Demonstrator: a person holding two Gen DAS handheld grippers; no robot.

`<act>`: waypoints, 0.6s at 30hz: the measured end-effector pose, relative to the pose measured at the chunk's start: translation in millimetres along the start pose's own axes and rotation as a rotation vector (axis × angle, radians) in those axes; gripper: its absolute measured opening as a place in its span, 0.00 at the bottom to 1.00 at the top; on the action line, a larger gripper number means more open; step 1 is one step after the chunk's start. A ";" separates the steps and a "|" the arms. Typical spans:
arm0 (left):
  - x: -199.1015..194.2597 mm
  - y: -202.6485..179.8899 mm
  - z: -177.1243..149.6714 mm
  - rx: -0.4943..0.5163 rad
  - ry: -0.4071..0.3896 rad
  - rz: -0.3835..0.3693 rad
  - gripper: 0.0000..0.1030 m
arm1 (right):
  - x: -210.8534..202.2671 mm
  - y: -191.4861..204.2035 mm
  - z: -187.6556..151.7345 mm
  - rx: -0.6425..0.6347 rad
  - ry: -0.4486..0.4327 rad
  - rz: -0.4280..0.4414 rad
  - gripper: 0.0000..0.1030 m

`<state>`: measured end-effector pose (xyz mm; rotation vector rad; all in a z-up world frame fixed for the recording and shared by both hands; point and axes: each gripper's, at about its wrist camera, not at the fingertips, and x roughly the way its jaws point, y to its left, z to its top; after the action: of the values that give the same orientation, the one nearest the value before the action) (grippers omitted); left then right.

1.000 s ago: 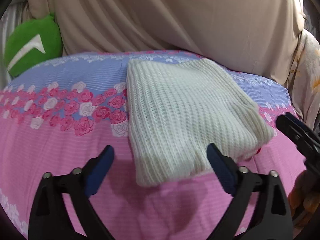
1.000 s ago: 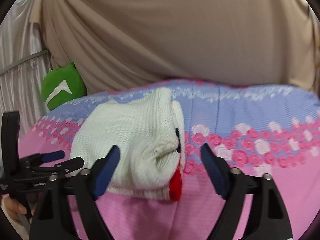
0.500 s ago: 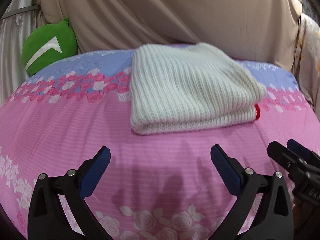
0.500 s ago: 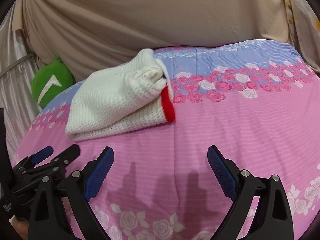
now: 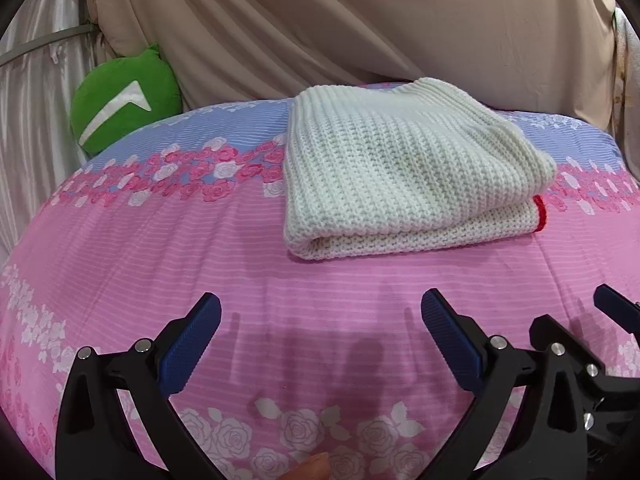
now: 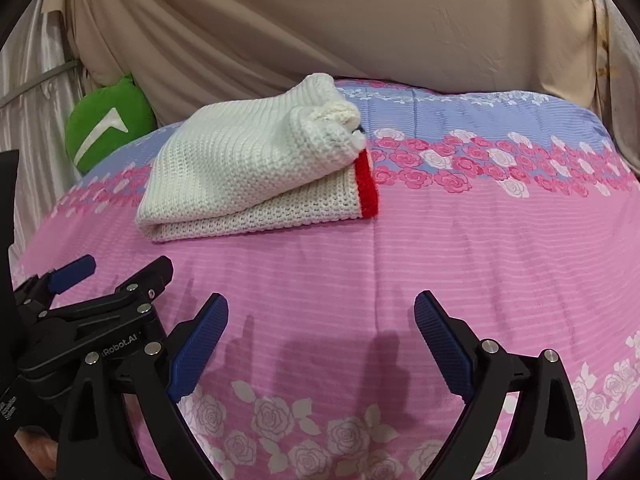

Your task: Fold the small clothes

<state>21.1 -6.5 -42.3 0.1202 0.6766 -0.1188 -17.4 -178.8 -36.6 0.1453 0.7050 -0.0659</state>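
Observation:
A white knitted garment (image 5: 400, 168) with a red trim lies folded flat on the pink flowered bed cover (image 5: 200, 248). It also shows in the right wrist view (image 6: 248, 172), red trim at its right end. My left gripper (image 5: 320, 332) is open and empty, hovering over the cover in front of the garment. My right gripper (image 6: 320, 332) is open and empty, to the right of and in front of the garment. The right gripper shows at the right edge of the left wrist view (image 5: 576, 340). The left gripper shows at the lower left of the right wrist view (image 6: 116, 276).
A green cushion (image 5: 124, 112) with a white mark leans at the back left; it also shows in the right wrist view (image 6: 108, 124). Beige draped cloth (image 5: 340, 28) hangs behind the bed. A light curtain (image 5: 32, 80) hangs at the far left.
Both grippers have pulled back from the folded garment toward the front of the bed. The garment now lies farther ahead of both. Both stayed open.

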 end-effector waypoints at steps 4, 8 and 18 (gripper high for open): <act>0.8 0.8 0.1 0.000 0.004 0.013 0.95 | 0.4 -0.4 -0.2 0.003 0.002 -0.004 0.90; 3.0 -0.6 0.1 0.008 0.015 0.031 0.95 | 1.3 0.4 -0.4 0.002 0.006 -0.011 0.90; 4.9 -3.6 0.5 0.013 0.024 0.053 0.95 | 2.5 2.4 -0.4 0.003 0.014 -0.025 0.90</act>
<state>24.6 -10.4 -45.2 0.1520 0.6965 -0.0713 -15.5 -176.4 -38.2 0.1399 0.7203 -0.0899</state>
